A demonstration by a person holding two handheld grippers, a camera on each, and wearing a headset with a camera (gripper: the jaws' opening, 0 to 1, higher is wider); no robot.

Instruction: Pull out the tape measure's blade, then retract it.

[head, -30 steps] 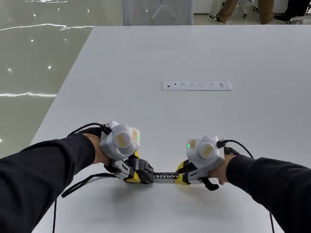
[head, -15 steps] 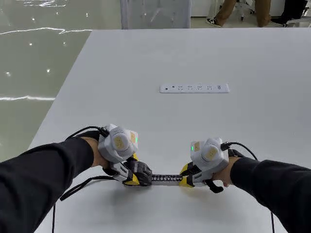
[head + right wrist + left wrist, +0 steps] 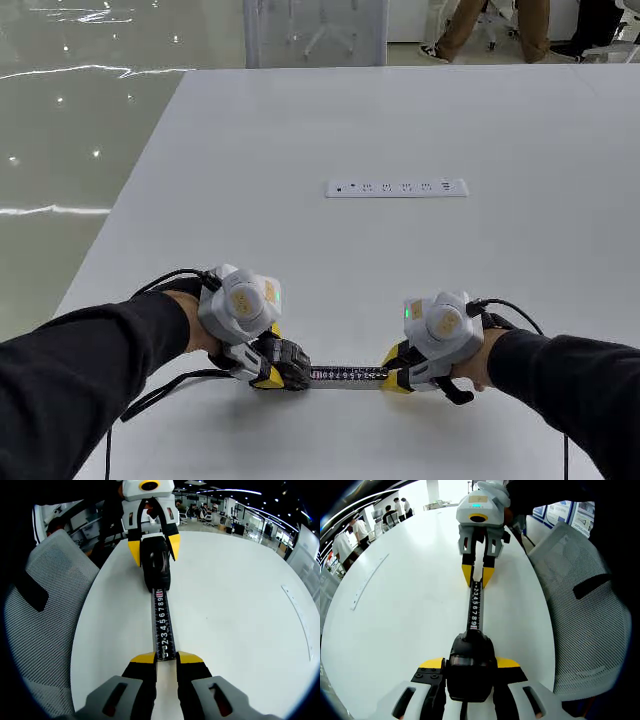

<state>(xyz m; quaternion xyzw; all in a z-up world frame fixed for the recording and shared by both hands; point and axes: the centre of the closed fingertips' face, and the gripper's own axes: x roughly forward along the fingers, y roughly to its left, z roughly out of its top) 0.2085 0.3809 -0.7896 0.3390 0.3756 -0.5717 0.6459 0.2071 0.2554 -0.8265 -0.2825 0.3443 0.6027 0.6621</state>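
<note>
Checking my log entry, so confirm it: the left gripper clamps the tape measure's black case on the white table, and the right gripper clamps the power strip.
One thing is wrong. The right gripper is shut on the end of the blade, as the right gripper view shows, not on the power strip, which lies apart, farther up the table. The left gripper does clamp the black case.

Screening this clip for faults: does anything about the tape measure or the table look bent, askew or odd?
Nothing stands out. The left gripper is shut on the tape measure, the right gripper on the tip of the blade, which runs straight and unkinked between them. The power strip lies flat on the table.
</note>
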